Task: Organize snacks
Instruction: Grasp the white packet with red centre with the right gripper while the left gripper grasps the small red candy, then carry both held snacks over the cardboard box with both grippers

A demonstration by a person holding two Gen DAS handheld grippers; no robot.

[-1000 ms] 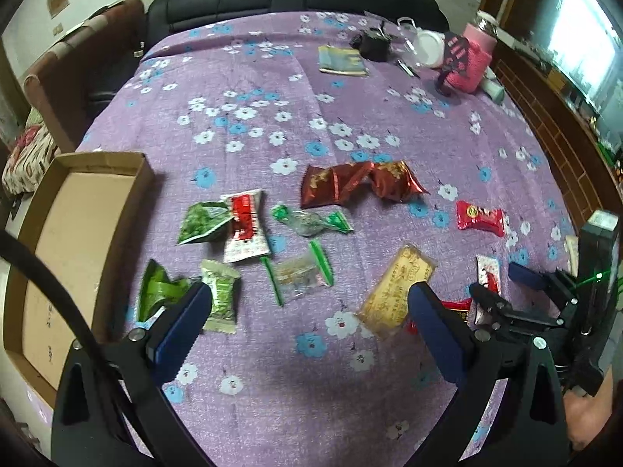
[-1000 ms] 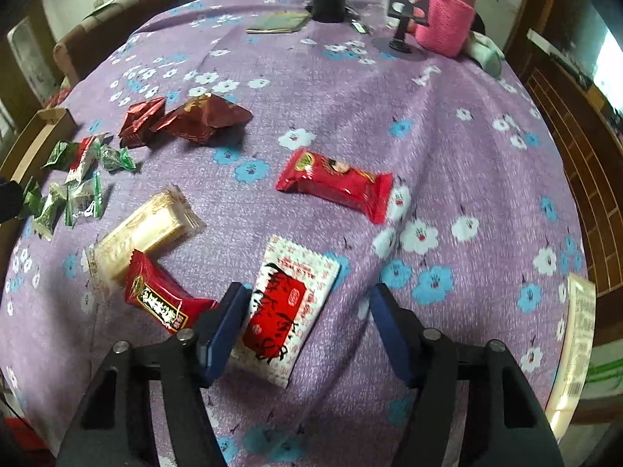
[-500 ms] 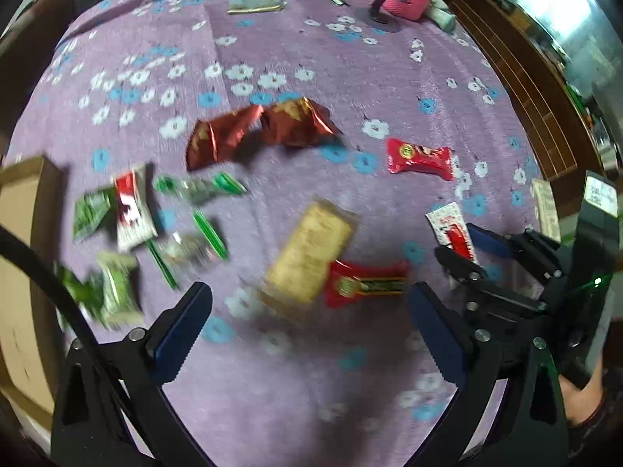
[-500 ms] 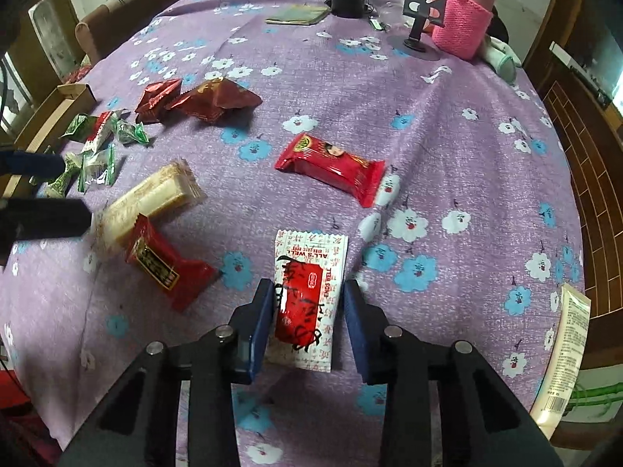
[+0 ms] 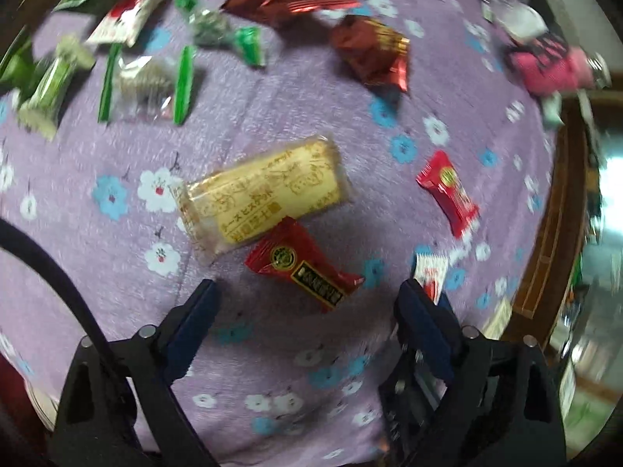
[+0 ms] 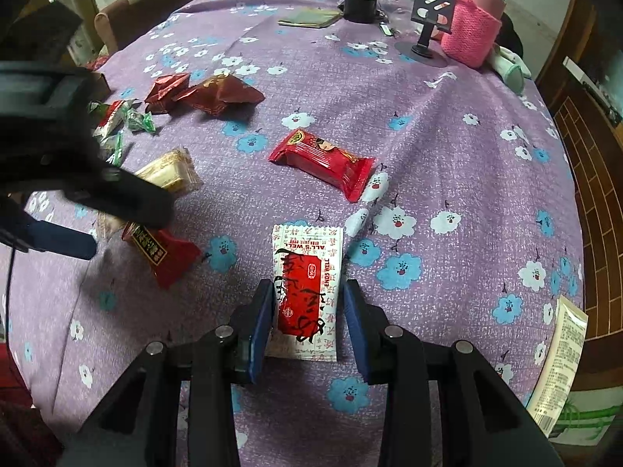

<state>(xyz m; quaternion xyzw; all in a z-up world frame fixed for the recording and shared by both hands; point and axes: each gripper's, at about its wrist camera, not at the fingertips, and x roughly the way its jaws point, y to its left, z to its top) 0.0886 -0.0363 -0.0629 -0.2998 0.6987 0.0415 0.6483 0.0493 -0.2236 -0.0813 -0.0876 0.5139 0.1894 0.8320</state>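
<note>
Your left gripper (image 5: pixel 305 307) has swung in low, jaws wide, over the small red packet (image 5: pixel 305 268) just ahead; drop and close there. Your right gripper (image 6: pixel 305 311) brackets the white-and-red sachet (image 6: pixel 307 288), seemingly not yet clamped. Beyond, purple floral tablecloth (image 6: pixel 447 124), pink-sleeved bottle (image 6: pixel 477 31).

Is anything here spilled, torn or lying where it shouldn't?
Nothing looks spilled or torn. The snacks just lie scattered on the tablecloth. One oddity: a flat cream packet sits at the far right edge, apart from the rest; whether it overhangs, I cannot tell.
</note>
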